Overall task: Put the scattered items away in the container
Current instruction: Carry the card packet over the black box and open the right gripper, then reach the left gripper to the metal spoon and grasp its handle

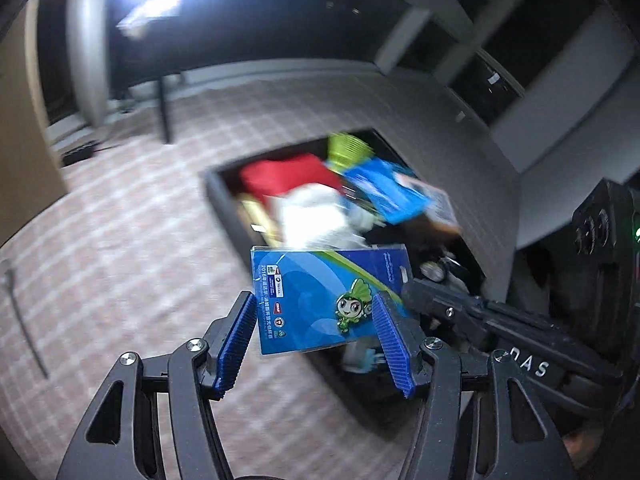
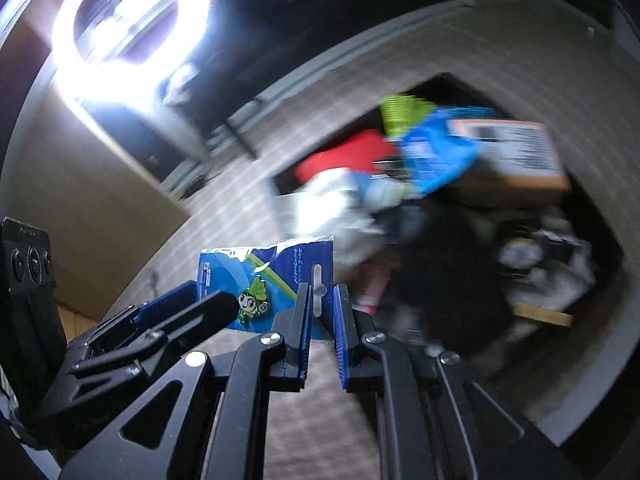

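Observation:
A blue card pack [image 1: 320, 300] with a green mascot pin hangs above the near edge of the dark container [image 1: 218, 196]. My left gripper [image 1: 316, 320] has its blue pads on either side of the pack, open wide. My right gripper [image 2: 322, 312] is shut on the pack's [image 2: 272, 276] top edge and holds it up; it shows in the left wrist view as a black arm [image 1: 480, 320]. The container [image 2: 472, 92] is full of items: a red one [image 1: 288, 176], a white one [image 1: 312, 216], a blue pouch [image 1: 384, 188], a green one [image 1: 348, 148].
The container sits on a checked cloth [image 1: 120, 240]. A ring light [image 2: 132, 12] glares at the upper left. A cardboard box [image 2: 516, 152] lies in the container. A black stand leg [image 1: 165, 108] rises at the back.

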A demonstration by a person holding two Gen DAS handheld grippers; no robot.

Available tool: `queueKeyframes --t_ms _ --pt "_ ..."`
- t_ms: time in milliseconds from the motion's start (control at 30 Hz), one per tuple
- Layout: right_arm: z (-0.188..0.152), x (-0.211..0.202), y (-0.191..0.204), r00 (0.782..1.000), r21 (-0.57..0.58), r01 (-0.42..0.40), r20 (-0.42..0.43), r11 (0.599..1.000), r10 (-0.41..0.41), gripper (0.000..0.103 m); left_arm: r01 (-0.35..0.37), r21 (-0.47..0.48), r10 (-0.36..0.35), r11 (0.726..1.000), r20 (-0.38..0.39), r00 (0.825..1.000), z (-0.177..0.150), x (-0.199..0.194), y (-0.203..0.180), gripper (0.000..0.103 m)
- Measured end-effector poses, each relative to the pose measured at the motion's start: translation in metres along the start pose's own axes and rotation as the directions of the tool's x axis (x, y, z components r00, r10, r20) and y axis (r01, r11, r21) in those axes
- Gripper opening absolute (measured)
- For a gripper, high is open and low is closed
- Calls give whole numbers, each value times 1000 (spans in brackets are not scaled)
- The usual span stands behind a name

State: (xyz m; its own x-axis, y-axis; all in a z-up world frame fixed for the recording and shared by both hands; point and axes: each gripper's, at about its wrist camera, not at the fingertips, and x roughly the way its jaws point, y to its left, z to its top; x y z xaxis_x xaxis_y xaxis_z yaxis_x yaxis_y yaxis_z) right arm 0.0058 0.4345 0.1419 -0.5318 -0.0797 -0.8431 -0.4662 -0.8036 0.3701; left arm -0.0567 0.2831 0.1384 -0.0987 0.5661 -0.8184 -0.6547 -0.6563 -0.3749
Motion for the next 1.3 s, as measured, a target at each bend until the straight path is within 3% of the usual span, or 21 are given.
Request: queueKeyframes --t_ms 267,567,833,967,1100,1300 --pt "2 -38 -67 997 64 63 32 996 -65 14 40 45 -37 998 -57 998 -4 23 -48 56" --pt "3 -44 -66 997 34 64 43 997 -65 16 -10 17 11 1000 -21 1000 -2 6 -29 56" --pt "-4 -24 -26 999 -74 50 5 996 -50 17 -134 -73 133 988 -11 991 -6 -15 41 56" --pt "-16 -16 0 998 -165 59 -5 985 -61 30 -209 -151 208 966 -19 978 -15 -27 94 56" --pt "-31 -10 24 995 -259 97 6 961 -99 30 -281 -251 282 926 -33 959 -25 -40 152 56" --pt "-55 -2 41 996 -288 76 -20 955 -85 36 -369 -358 364 858 -82 928 -37 -53 227 57"
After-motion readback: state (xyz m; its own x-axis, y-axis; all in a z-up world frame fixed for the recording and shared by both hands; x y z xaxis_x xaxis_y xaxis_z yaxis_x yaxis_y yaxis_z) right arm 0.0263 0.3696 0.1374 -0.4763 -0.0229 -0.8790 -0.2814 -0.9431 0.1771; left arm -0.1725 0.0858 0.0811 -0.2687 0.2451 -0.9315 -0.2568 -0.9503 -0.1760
